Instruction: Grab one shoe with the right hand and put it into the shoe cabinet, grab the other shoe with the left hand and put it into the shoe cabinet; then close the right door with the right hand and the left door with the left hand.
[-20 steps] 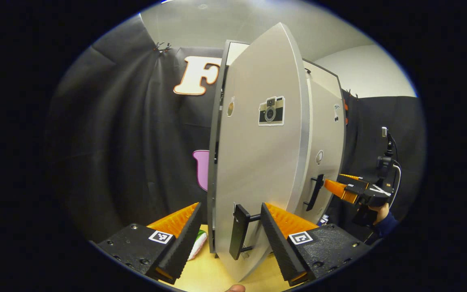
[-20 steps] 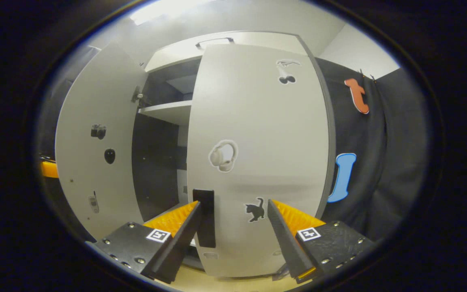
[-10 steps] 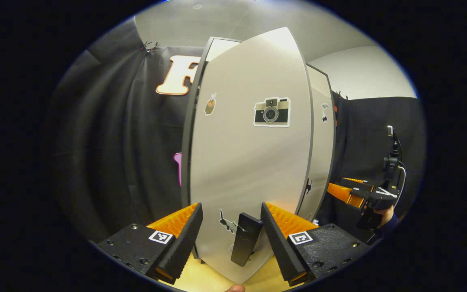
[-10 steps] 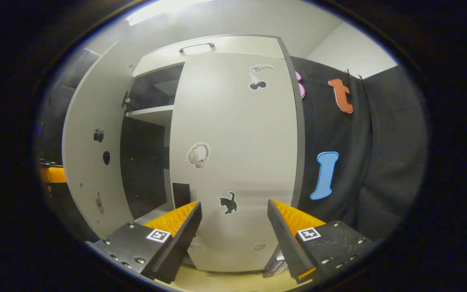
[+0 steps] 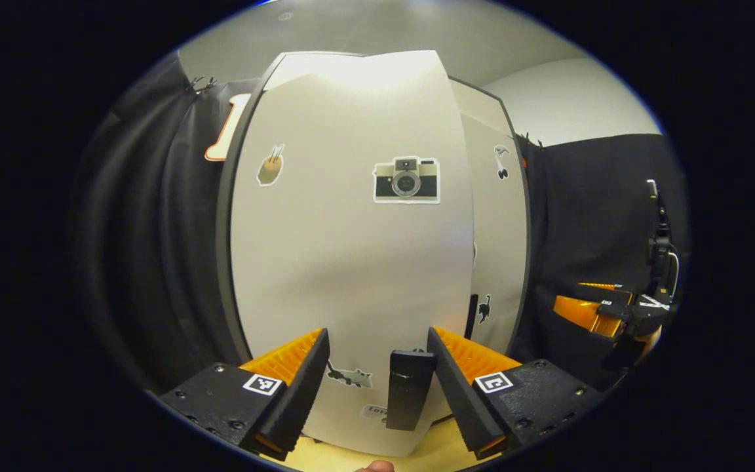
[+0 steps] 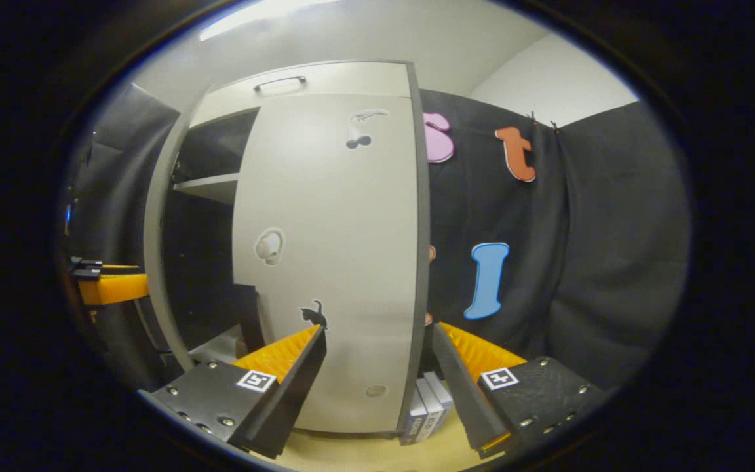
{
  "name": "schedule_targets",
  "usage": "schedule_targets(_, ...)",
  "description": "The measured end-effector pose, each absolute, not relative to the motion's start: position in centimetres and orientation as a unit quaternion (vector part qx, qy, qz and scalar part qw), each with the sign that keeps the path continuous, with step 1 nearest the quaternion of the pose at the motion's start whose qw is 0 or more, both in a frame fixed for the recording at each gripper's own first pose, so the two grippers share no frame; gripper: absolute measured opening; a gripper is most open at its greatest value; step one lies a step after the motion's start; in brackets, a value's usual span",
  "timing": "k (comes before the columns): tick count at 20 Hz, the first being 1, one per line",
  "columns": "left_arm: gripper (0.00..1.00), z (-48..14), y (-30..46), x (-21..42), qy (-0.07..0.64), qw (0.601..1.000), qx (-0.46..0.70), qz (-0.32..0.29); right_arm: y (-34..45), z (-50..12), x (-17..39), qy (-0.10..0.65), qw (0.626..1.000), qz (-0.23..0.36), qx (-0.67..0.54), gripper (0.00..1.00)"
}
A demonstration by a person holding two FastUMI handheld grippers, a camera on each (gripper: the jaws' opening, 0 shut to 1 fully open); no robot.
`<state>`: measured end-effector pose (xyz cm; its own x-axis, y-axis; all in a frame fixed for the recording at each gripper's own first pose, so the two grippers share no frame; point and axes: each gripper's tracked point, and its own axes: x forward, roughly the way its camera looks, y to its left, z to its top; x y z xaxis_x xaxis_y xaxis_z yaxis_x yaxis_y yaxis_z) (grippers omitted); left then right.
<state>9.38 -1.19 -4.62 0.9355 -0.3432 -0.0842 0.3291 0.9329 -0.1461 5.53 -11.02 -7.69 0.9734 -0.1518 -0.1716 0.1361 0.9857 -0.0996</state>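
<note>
**Shoe cabinet, both doors near shut: left door under push**

Left gripper view. Item: left gripper (image 5: 377, 367), jaws wide apart, holding nothing; the black bar handle (image 5: 409, 388) of the left door stands between them, just beside the right-hand finger, contact not certain. Item: pale grey left cabinet door (image 5: 351, 262), flat panel bearing a camera sticker (image 5: 407, 180) and a small drink sticker (image 5: 271, 165), nearly face-on. Item: pale grey right cabinet door (image 5: 497, 236) beyond it, seen at a slant. Item: right gripper (image 5: 587, 313), well apart at the far right, clear of the cabinet. Light wooden desk (image 5: 436, 452) below.

Right gripper view. Item: right gripper (image 6: 377, 360), jaws wide apart, empty, near the right door (image 6: 338, 262) but not touching. A dark gap (image 6: 200, 262) with a pale shelf (image 6: 210, 187) remains at the left door's side; the left gripper (image 6: 112, 288) shows there. Shoes: not discernible, presumably inside the cabinet.

Handling note. Judged step: closing the left door. Press evenly near the handle, straight toward the frame, until the panel seats flush beside the right door.

View difference. The right view reveals the remaining gap and interior shelf; the left view gives the handle's position between the jaws.
</note>
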Motion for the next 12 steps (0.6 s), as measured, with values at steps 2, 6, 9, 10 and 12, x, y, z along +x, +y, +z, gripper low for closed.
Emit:
schedule_targets(2,0.92,-4.4,-2.3,10.4,0.061,0.977,-0.096,-0.180,-12.6,-7.8,5.0,0.092,0.991,-0.086,-0.042,0.98)
schedule_targets(6,0.92,-4.6,-2.4,10.4,0.064,0.972,-0.123,-0.189,-15.2,-8.0,4.3,0.095,0.989,-0.107,-0.031,0.98)
schedule_targets(9,0.93,-4.5,-2.3,10.4,0.062,0.976,-0.104,-0.180,-16.6,-8.4,4.2,0.100,0.988,-0.116,-0.022,0.98)
schedule_targets(10,0.92,-4.5,-2.2,10.4,0.061,0.978,-0.095,-0.176,-17.0,-8.6,4.1,0.101,0.988,-0.117,-0.020,0.98)
schedule_targets(12,0.93,-4.5,-2.4,10.5,0.061,0.980,-0.086,-0.166,-17.7,-8.8,4.1,0.103,0.987,-0.120,-0.017,0.98)
